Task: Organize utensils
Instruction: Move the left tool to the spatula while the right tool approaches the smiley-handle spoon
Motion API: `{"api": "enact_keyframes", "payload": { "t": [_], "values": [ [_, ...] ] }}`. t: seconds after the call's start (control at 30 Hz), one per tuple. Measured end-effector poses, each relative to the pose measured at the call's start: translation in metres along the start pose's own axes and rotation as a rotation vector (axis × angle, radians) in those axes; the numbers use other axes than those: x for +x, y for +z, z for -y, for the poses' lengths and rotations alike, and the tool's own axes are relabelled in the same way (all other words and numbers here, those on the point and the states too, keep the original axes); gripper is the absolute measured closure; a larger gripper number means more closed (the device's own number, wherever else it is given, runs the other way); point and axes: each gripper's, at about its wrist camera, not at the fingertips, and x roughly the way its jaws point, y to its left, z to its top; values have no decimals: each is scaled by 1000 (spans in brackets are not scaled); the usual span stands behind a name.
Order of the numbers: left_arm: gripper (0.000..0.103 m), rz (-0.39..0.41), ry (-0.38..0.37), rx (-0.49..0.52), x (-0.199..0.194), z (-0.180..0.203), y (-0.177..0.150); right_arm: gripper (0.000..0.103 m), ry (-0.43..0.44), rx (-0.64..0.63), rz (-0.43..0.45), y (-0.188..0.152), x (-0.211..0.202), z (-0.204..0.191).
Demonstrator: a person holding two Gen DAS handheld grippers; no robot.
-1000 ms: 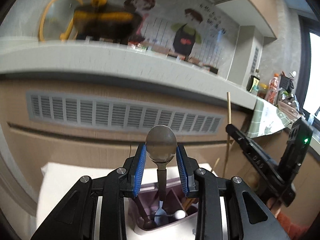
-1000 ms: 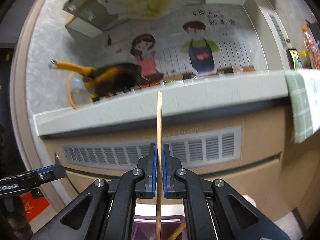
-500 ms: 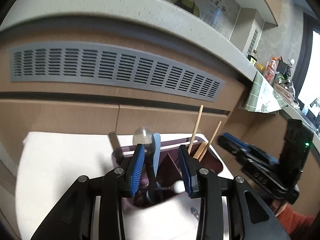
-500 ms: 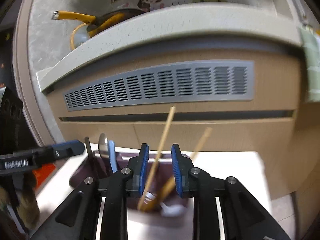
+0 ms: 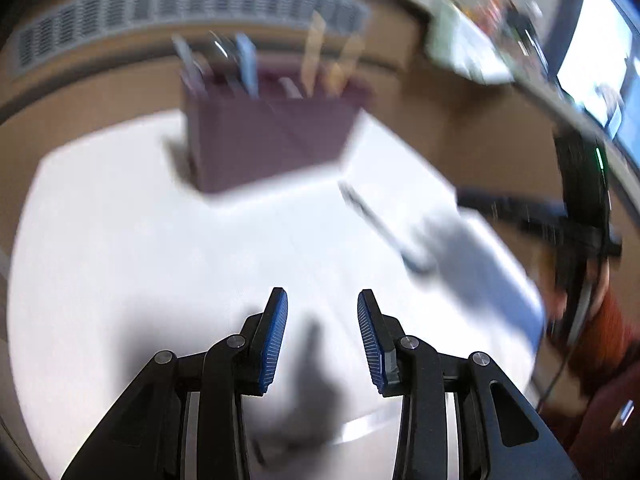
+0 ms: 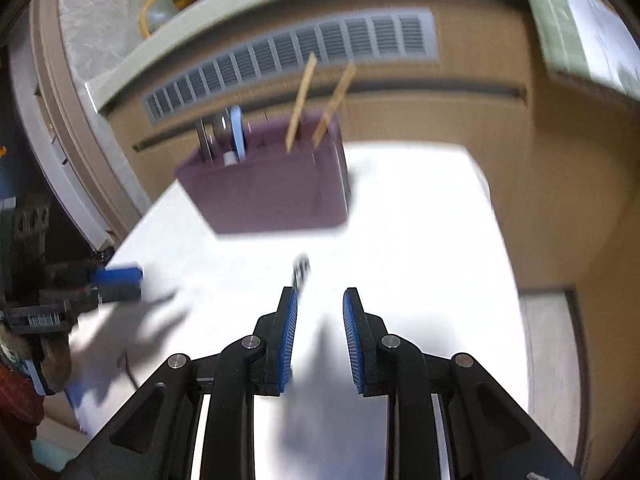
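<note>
The purple utensil holder (image 6: 272, 184) stands on the white table (image 6: 420, 240), near its far edge in front of the wooden cabinet with the grey vent (image 6: 320, 52). Two wooden chopsticks (image 6: 300, 104) lean out of the holder's right-hand compartment; a blue-handled utensil (image 6: 237, 130) and metal utensils (image 6: 210, 136) stand in its left-hand one. One more metal utensil (image 5: 380, 224) lies flat on the table on the near side of the holder, too blurred to name. The left gripper (image 5: 322, 334) hangs over bare table on the near side of the holder, its jaws spread with nothing between them. The right gripper (image 6: 318, 336) is likewise on the holder's near side, jaws apart and empty, its left jaw tip near the lying utensil's end (image 6: 301, 268).
</note>
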Motion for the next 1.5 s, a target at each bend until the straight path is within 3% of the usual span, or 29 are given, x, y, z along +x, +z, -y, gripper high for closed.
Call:
{"api": "enact_keyframes", "payload": {
  "t": [0.23, 0.4, 0.5, 0.63, 0.77, 0.87, 1.07, 1.27, 1.5],
  "values": [
    [65, -90, -69, 280, -3, 57, -38, 80, -7, 98, -73, -29, -4, 18],
    [65, -129, -11, 358, 4, 75, -42, 80, 0, 73, -87, -29, -4, 13],
    [65, -103, 10, 283, -5, 69, -44, 80, -7, 21, -104, -25, 1, -2],
    [65, -73, -22, 41, -19, 46, -51, 80, 13, -42, -130, -17, 20, -23],
    [65, -90, -1, -99, -27, 26, -65, 80, 39, -91, -160, -3, 48, -43],
    [65, -90, 19, -139, -36, 20, -74, 80, -29, -116, -188, 5, 67, -52],
    [65, -99, -12, -206, -31, 14, -83, 80, 26, -112, -156, -17, 41, -42],
    [65, -62, -39, -280, -12, 0, -58, 75, -11, -185, -174, -48, 25, -41],
    [66, -13, -32, -332, 25, -12, -15, 74, -75, -215, -139, -35, 45, -57]
  ]
}}
